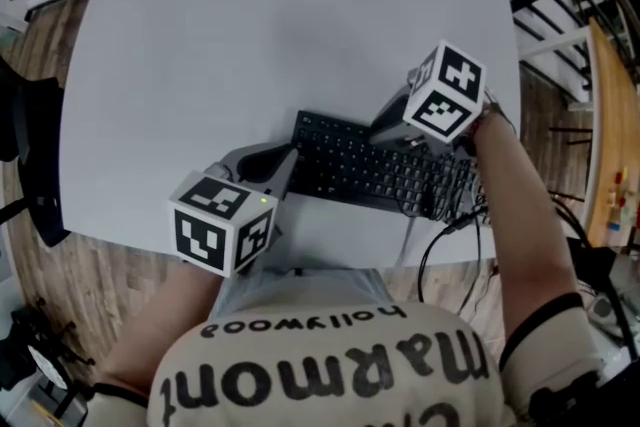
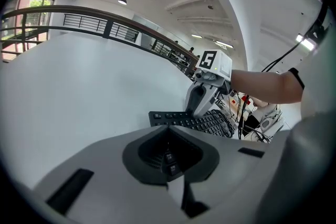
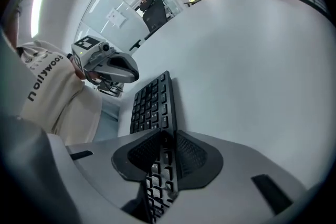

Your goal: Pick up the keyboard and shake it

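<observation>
Worktop [image 1: 300, 15], pale grey, stretches away ahead of both tongs, and the black keyboard [image 1: 350, 170] spans the gap between them, close to the edge by the person. At its right end the right tongs [image 3: 167, 139] pinch the keyboard, its keys running edge-on between the pads, while the left tongs [image 2: 168, 128] are pressed together with their tips at its left end. Below the right tongs a thin black cable [image 1: 432, 250] hangs off the edge.

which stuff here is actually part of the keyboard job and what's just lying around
Job:
black computer keyboard
left gripper and right gripper, both shut on it

Just around:
white table
black cables at its right edge
</observation>
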`<action>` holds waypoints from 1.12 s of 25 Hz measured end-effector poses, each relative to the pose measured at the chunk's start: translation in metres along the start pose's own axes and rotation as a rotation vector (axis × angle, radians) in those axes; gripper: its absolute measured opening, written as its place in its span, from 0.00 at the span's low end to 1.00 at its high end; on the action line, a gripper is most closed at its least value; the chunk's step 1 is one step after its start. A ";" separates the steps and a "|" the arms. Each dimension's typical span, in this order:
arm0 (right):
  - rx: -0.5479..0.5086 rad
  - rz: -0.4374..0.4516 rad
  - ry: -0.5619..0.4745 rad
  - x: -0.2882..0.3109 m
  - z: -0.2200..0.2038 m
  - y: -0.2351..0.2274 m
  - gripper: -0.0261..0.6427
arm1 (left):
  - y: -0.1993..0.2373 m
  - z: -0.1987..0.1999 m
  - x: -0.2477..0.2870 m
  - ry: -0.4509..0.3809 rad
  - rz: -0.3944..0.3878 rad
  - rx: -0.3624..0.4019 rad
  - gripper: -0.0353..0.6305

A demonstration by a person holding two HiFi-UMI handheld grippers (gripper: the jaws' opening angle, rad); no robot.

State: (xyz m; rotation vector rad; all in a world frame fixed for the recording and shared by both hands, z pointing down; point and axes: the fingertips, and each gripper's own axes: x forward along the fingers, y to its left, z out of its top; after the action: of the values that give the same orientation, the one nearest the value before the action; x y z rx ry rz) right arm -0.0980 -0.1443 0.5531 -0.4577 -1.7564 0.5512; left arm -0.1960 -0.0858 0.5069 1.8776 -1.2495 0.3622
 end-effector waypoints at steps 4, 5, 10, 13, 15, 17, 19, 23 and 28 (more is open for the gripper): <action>-0.072 -0.024 -0.053 -0.009 0.004 0.005 0.19 | 0.005 0.004 -0.001 -0.004 0.003 -0.002 0.06; -0.085 -0.034 -0.071 -0.011 0.006 0.007 0.18 | 0.007 0.005 -0.001 -0.005 0.006 -0.005 0.06; -0.169 -0.145 -0.113 -0.019 0.009 0.016 0.18 | 0.010 0.013 -0.004 -0.028 0.011 0.007 0.06; -0.215 -0.211 -0.131 -0.026 0.010 0.023 0.18 | 0.014 0.015 -0.006 -0.025 0.013 0.027 0.07; -0.247 -0.255 -0.136 -0.031 0.011 0.030 0.18 | 0.015 0.013 -0.006 -0.006 -0.004 0.028 0.19; -0.276 -0.297 -0.144 -0.033 0.012 0.039 0.18 | 0.016 0.007 -0.005 0.023 -0.035 0.025 0.29; -0.299 -0.329 -0.146 -0.032 0.011 0.048 0.18 | 0.015 0.000 -0.005 0.047 -0.060 0.032 0.32; -0.333 -0.400 -0.142 -0.030 0.006 0.059 0.18 | 0.009 -0.007 -0.005 0.058 -0.110 0.065 0.34; -0.362 -0.451 -0.152 -0.032 0.008 0.067 0.18 | -0.003 -0.011 -0.010 0.079 -0.231 0.096 0.34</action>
State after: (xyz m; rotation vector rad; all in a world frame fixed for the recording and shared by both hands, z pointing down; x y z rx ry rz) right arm -0.0967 -0.1096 0.4872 -0.2556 -2.0349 -0.0566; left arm -0.1953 -0.0702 0.5060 2.0438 -0.9657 0.3728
